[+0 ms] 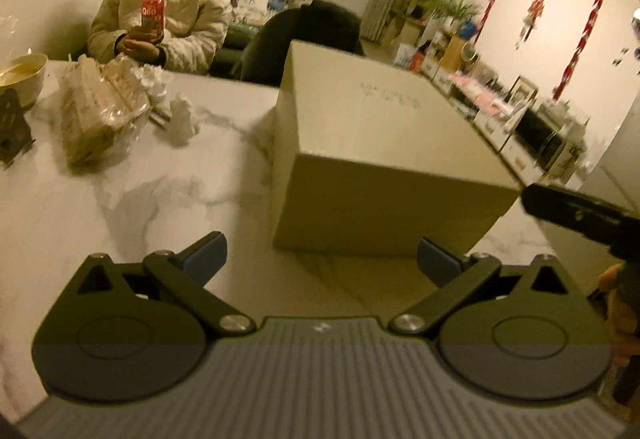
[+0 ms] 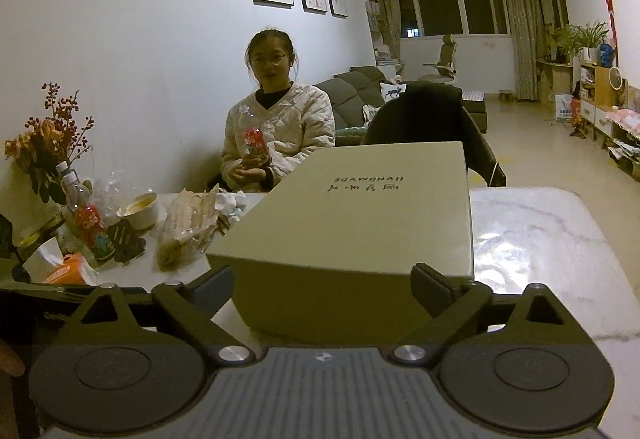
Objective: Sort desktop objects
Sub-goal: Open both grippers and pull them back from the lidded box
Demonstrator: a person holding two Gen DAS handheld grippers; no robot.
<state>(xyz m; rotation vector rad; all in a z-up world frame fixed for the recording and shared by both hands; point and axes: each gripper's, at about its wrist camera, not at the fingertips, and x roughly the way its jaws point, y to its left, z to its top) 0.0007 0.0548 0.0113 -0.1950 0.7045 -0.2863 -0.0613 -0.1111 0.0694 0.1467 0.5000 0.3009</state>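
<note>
On the marble table (image 1: 140, 199), a closed cardboard box (image 1: 384, 143) is shown lying flat, its lid printed with dark lettering that is seen upside down in the right wrist view. The left gripper (image 1: 320, 259) is held just short of the box's near side, its fingers spread wide with nothing between them. The right gripper (image 2: 322, 285) is likewise held open and empty, its fingers set to either side of the box's (image 2: 360, 215) near corner; whether the pads touch the cardboard cannot be told. Part of a dark tool, probably the right gripper, is seen at the right edge of the left wrist view. Farther back on the table, a plastic-wrapped packet (image 2: 188, 223), crumpled tissues (image 1: 182, 119), a bowl (image 2: 140, 211), a red-labelled bottle (image 2: 90, 223) and a vase of dried flowers (image 2: 44, 143) are grouped well apart from the box. Behind the table, a seated woman (image 2: 280, 123) in a quilted jacket is shown holding a second bottle (image 2: 254, 143).
</note>
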